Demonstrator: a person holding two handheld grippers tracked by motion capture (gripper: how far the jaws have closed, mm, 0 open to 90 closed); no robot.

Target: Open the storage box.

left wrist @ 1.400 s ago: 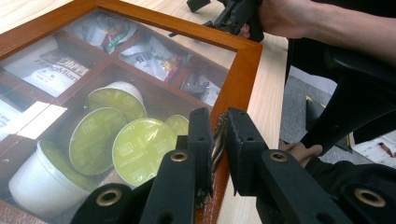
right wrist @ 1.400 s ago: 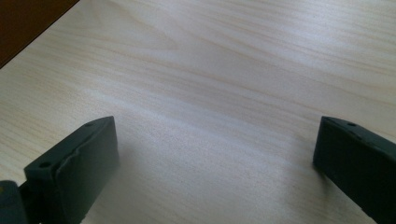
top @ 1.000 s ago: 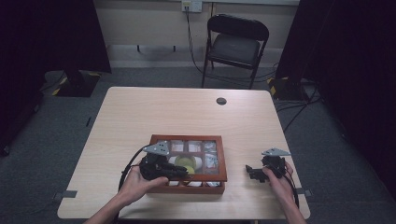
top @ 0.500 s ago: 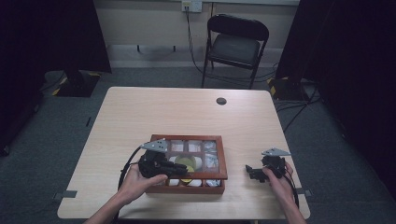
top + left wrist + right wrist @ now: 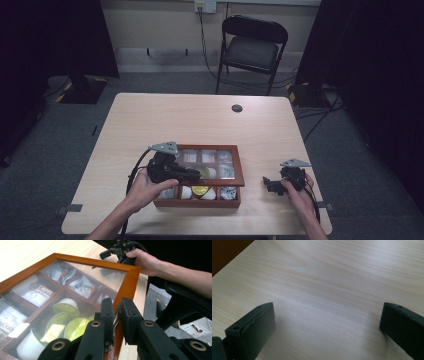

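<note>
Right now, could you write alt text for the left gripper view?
The left gripper is shut on the metal latch at the front edge of a wooden box's glass lid. Under the glass lie tea bags and pods.

Few words can be read. In the left gripper view, a white sachet (image 5: pixel 35 292) under the glass lid of the wooden box (image 5: pixel 130 277) bears dark print that looks like "Mian" at its end, the start blurred. Another white sachet (image 5: pixel 8 320) at the view's left edge shows letters like "ong". A packet (image 5: pixel 83 286) nearer the box's far corner carries print too blurred to read.
</note>
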